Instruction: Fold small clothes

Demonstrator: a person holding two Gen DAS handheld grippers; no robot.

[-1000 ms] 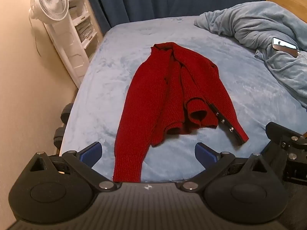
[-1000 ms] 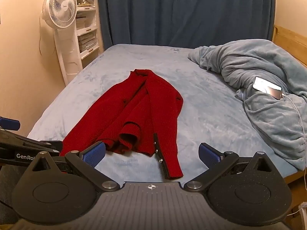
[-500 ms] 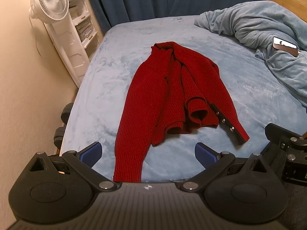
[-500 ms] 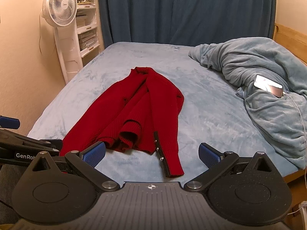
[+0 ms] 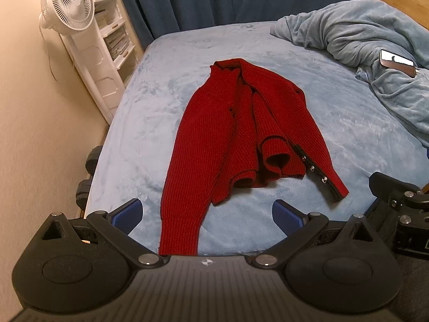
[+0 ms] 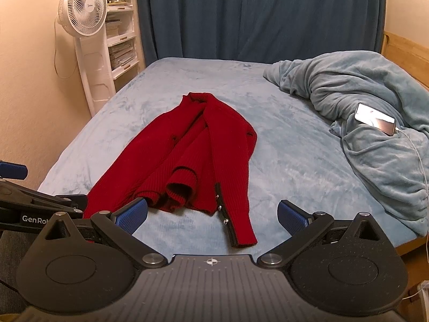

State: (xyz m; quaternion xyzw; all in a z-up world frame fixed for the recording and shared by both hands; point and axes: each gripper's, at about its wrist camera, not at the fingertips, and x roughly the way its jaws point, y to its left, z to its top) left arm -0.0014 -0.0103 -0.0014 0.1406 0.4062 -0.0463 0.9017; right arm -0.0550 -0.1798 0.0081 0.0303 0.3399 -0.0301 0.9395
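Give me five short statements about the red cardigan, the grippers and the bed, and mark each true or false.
1. The red cardigan lies on the bed, held by neither gripper. True.
2. The left gripper is shut on a sleeve. False: its jaws stand wide apart, gripping nothing.
3. A phone rests on the rumpled blue blanket. True.
4. The right gripper is shut. False: it is open and empty.
5. The white fan stands on the bed. False: it stands beside the bed, by the shelves.
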